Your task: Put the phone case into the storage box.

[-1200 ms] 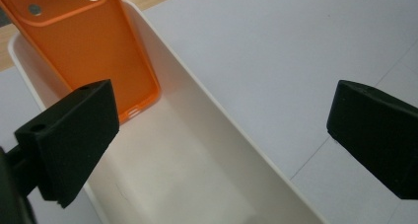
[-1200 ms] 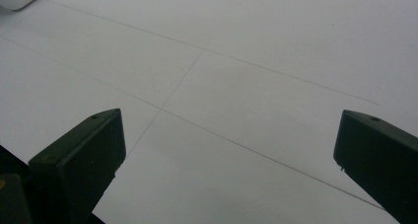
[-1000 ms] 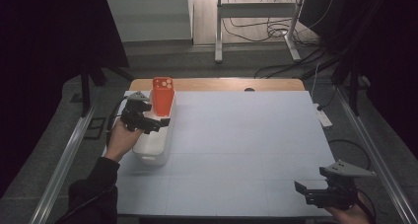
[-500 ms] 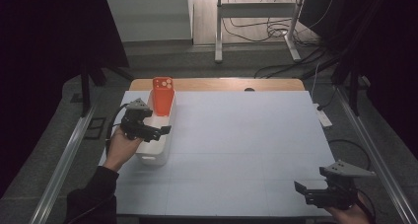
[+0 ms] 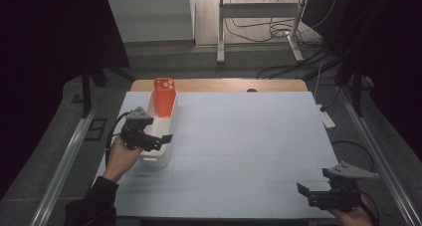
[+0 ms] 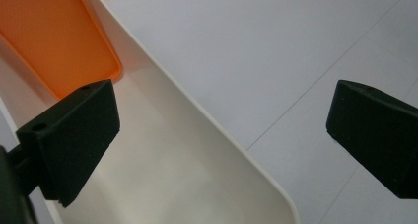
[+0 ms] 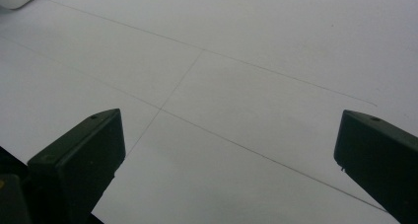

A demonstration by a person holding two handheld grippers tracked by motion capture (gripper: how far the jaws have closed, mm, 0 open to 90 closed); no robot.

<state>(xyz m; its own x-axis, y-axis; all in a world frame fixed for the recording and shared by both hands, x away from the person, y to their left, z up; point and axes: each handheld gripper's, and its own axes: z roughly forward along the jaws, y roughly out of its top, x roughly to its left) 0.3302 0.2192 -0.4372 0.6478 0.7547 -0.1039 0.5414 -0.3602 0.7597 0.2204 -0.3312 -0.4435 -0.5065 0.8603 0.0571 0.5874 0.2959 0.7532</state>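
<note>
On the white counter, we're watching the left claw hovering spread wide over the white bin, orange container standing at its far end; right claw is idling open, well apart.

orange cup | white bin | pale grey table | black tools

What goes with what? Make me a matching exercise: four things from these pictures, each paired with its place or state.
1. orange container
2. white tray
3. left gripper
4. right gripper

a. open, over the near right corner of the table
b. stands in the tray's far end
c. open, over the tray's near part
d. lies along the table's left side

Pairs: 1-b, 2-d, 3-c, 4-a
</note>
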